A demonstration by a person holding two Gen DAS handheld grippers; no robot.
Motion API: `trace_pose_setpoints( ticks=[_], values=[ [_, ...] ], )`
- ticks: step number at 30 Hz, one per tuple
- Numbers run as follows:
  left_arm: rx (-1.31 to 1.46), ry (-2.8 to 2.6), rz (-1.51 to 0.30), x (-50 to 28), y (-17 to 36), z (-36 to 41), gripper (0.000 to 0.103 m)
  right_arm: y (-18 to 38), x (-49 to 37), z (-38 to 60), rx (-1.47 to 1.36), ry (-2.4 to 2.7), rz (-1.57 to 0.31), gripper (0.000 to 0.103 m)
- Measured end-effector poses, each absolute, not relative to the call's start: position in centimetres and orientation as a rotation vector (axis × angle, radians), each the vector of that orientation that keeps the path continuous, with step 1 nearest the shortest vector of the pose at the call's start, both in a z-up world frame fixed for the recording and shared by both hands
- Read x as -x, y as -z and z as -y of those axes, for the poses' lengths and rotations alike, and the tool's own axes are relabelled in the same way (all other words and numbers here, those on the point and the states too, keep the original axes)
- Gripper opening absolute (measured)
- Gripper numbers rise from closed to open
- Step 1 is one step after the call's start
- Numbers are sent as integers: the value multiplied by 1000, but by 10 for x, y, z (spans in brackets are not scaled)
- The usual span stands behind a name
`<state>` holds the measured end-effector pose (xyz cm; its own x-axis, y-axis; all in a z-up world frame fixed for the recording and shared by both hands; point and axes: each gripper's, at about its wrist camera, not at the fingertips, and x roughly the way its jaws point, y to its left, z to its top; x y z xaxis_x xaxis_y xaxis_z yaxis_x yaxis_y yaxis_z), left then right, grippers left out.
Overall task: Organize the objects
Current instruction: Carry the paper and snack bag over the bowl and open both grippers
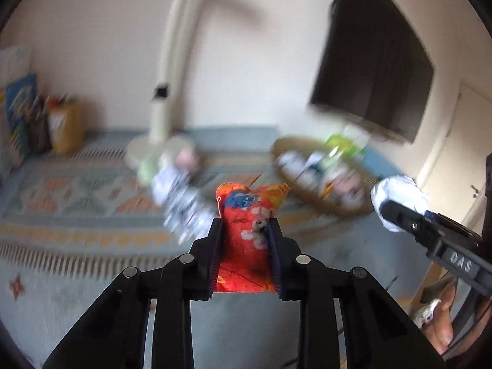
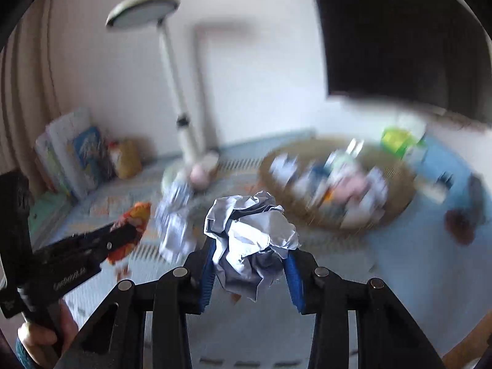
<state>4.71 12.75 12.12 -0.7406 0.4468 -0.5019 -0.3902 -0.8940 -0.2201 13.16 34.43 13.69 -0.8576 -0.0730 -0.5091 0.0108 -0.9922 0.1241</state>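
The left gripper [image 1: 246, 230] is raised and clamped on an orange wrapper [image 1: 246, 246]; to its right, the right gripper [image 2: 250, 261] grips crumpled white paper [image 2: 252, 236].

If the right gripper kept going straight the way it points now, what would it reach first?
Probably the woven basket of blurred items, slightly right of the crumpled white paper that the right gripper holds; depth is unclear.

In the left wrist view, the lamp [image 1: 160, 117] stands upper centre, basket [image 1: 310, 196] right of it, books [image 1: 18, 113] far left.
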Motion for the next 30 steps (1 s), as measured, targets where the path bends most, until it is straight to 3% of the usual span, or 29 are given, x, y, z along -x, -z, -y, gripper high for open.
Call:
trace_pose_setpoints(
  ticks=[5, 11, 13, 14, 16, 22, 27, 30],
  values=[
    [655, -2453, 184, 2, -175, -189, 25, -202, -101, -406, -674, 3156, 398, 40],
    [754, -2354, 159, 58, -149, -257, 26, -183, -28, -463, -900, 3260, 454, 41],
    [826, -2302, 142, 74, -127, -274, 37, -161, -6, -475, -1026, 3242, 469, 48],
    [854, -2295, 140, 80, -121, -278, 40, -153, 1, -481, -1075, 3222, 487, 57],
    [923, -2295, 143, 89, -108, -282, 40, -137, 5, -492, -1105, 3192, 562, 62],
    [916, -2300, 172, 79, -116, -257, 40, -138, -16, -491, -1074, 3177, 561, 64],
    [675, -2374, 298, 31, -168, -189, 40, -173, -44, -451, -926, 3122, 522, 65],
    [629, -2476, 273, 1, -193, -148, 40, -193, -61, -415, -813, 3052, 471, 67]
  ],
)
